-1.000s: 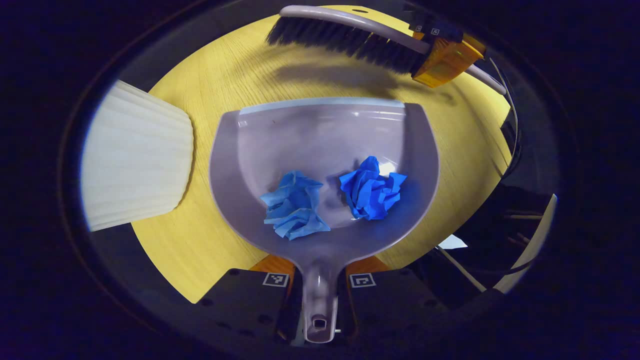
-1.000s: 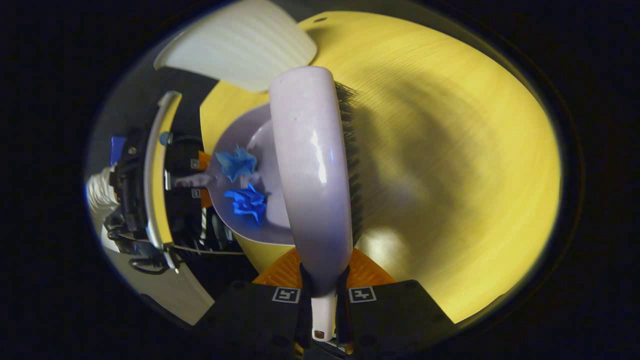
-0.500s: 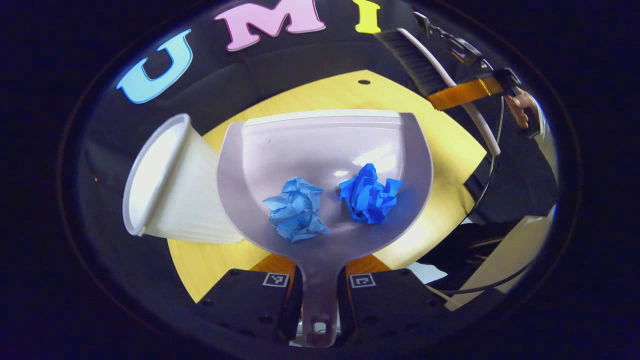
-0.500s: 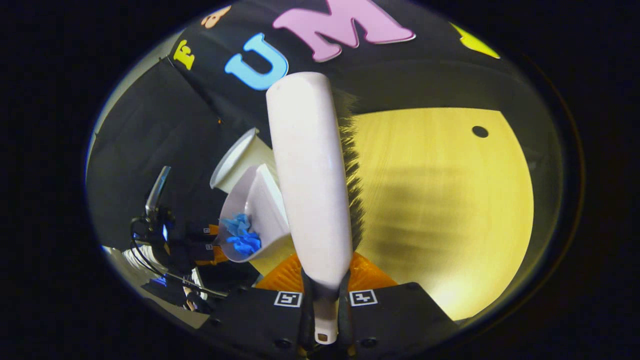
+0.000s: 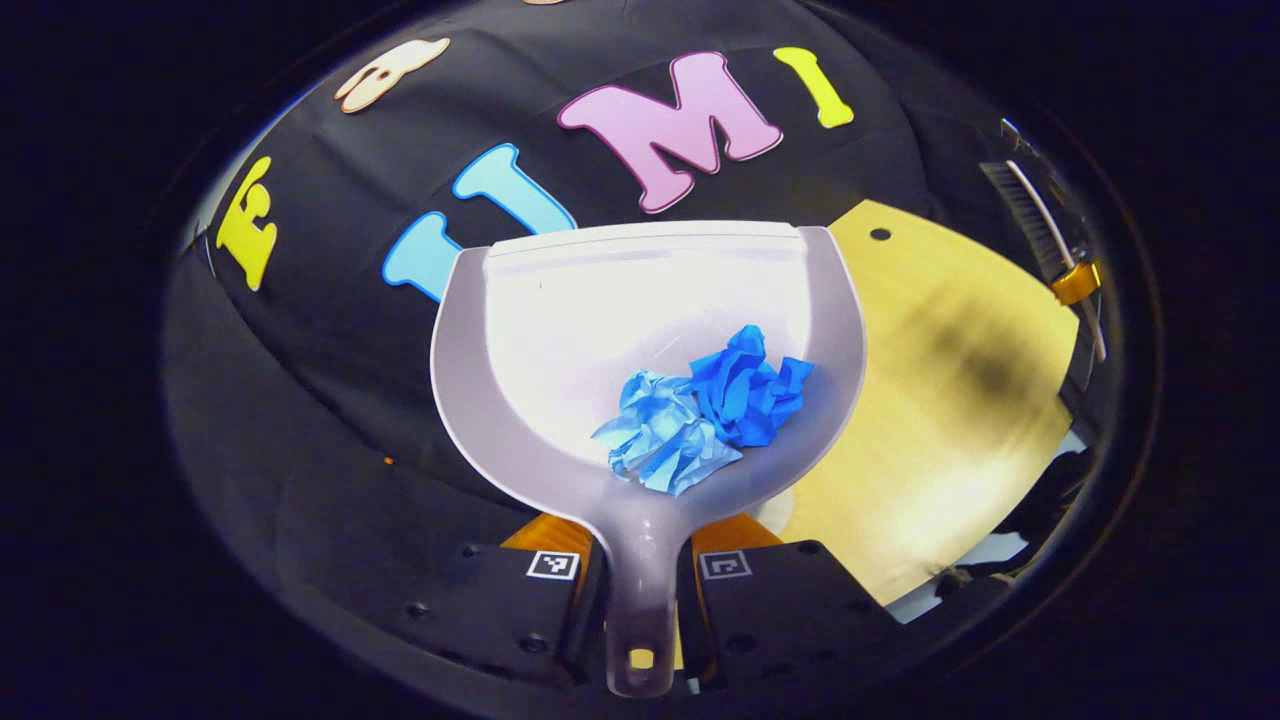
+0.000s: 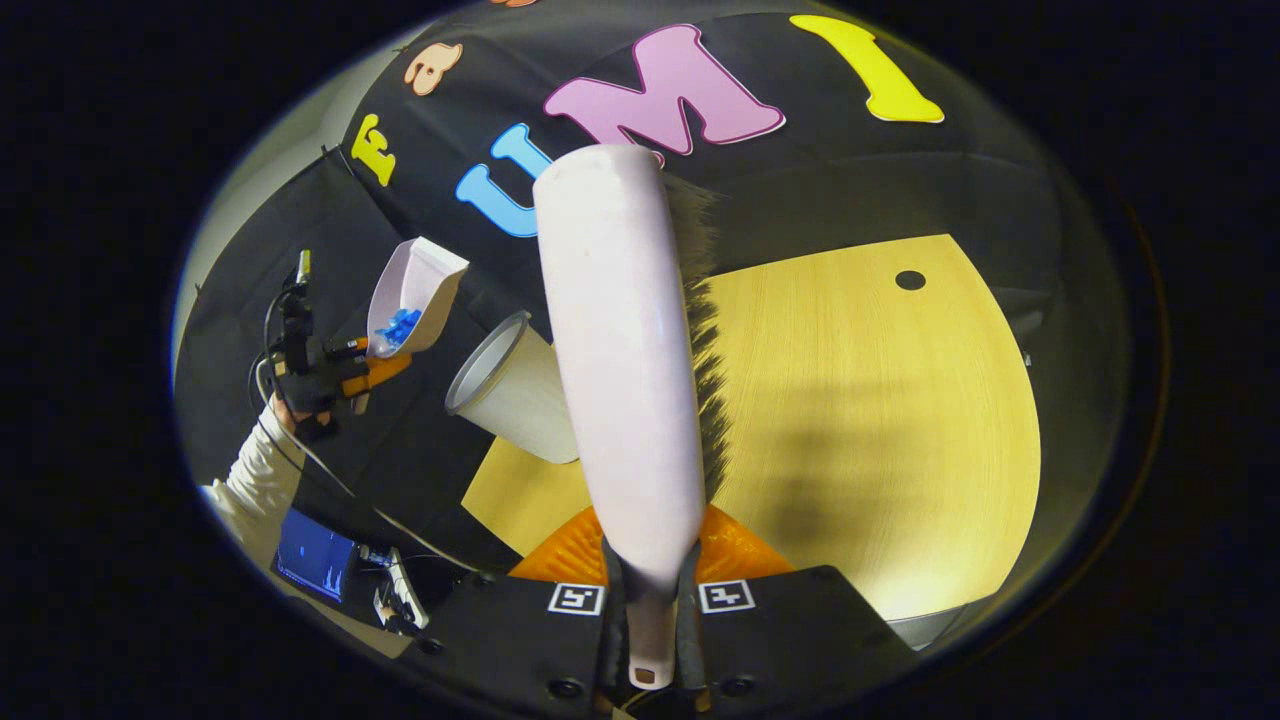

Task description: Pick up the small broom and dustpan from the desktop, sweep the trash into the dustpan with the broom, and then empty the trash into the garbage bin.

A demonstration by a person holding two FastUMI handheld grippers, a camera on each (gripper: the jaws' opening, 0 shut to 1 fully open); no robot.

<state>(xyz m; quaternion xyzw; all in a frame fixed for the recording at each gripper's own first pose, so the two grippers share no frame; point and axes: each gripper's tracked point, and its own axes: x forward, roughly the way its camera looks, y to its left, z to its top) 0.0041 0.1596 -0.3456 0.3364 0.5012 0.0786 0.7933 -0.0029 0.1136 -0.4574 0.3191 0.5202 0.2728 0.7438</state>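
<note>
We hold the dustpan by its handle, the left gripper closed tight on it, and we hold the broom the same way in the right gripper, both fingers pressed on its handle. The two blue paper wads lie touching each other at the rear of the pan, near the handle. In the right gripper view the pan hangs high in the air, up and to the left of the white bin, which stands at the edge of the desk.

What could go wrong: the pan is not over the bin's mouth, so if we tip it here the wads would likely drop onto the desk or past its edge. The wads look light and loose; a quick swing could flick them over the rim. The broom head hangs close to the bin and could knock it.

Compared with half a second ago, the pan is higher and clear of the desk, the wads have slid together, and the broom sits farther off to the right.
</note>
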